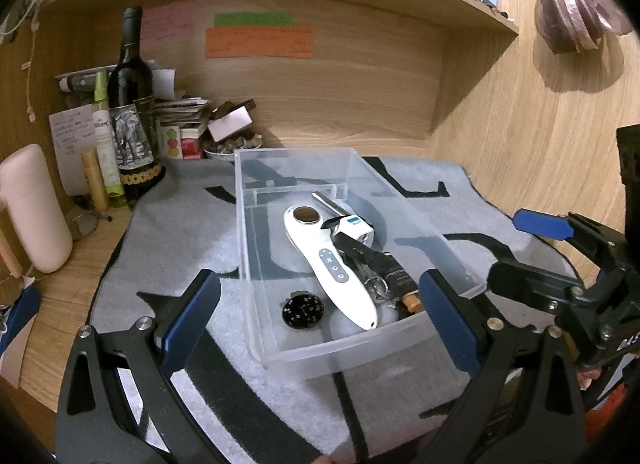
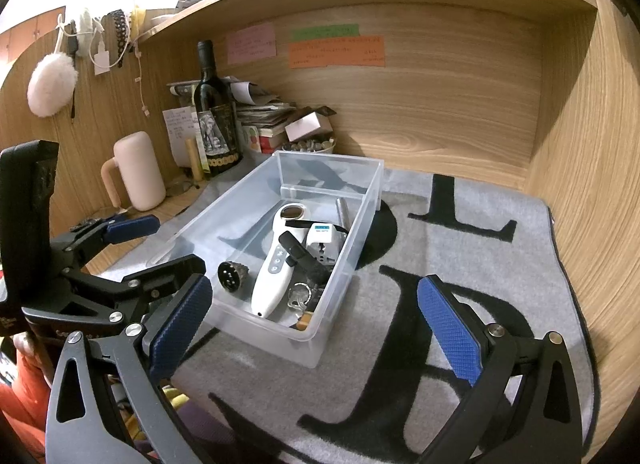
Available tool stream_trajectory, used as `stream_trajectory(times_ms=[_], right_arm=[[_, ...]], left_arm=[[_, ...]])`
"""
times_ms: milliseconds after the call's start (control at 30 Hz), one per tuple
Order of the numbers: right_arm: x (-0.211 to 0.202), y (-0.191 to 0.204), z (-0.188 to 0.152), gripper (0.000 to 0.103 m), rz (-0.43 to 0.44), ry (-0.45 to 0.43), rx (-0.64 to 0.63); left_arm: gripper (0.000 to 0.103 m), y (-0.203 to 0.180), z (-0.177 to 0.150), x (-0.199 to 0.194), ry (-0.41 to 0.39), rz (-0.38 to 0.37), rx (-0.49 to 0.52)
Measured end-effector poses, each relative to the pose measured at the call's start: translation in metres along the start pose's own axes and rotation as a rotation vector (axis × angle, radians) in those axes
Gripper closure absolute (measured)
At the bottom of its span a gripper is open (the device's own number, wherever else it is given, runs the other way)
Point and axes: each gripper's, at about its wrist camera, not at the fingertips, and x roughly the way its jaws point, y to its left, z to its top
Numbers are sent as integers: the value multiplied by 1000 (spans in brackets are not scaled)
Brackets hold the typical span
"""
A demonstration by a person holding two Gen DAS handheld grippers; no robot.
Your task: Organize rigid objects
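A clear plastic bin [image 1: 256,272] [image 2: 352,264] sits on a grey mat with black letters. Inside lie a white handheld device [image 1: 328,260] [image 2: 276,260], a round black perforated piece [image 1: 302,310] [image 2: 230,275], a white plug adapter [image 1: 354,225] [image 2: 320,236], a metal rod [image 1: 330,201], keys [image 1: 378,288] [image 2: 302,294] and dark items. My left gripper [image 1: 320,324] is open and empty, just in front of the bin's near wall. My right gripper [image 2: 316,332] is open and empty, near the bin's front corner. Each gripper shows in the other's view, with its fingers [image 1: 542,223] [image 2: 132,227] apart.
A wine bottle [image 1: 132,111] [image 2: 214,111], tubes, papers and a small box crowd the back left corner. A pink jug [image 1: 34,207] [image 2: 138,171] stands at the left. Wooden walls and an overhead shelf enclose the desk. The mat [image 2: 480,264] extends to the right.
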Motion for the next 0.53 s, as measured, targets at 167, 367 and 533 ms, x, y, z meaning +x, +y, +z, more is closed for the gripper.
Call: stream_trajectory(times_ms=[167, 367, 533], right_arm=[[1, -2, 0, 0, 3, 2, 4], [1, -2, -1, 0, 6, 3, 5], [2, -3, -2, 0, 8, 5, 7]], left_arm=[[2, -3, 0, 2, 9, -8, 16], [2, -1, 0, 4, 24, -25, 2], [2, 0, 0, 5, 31, -28, -3]])
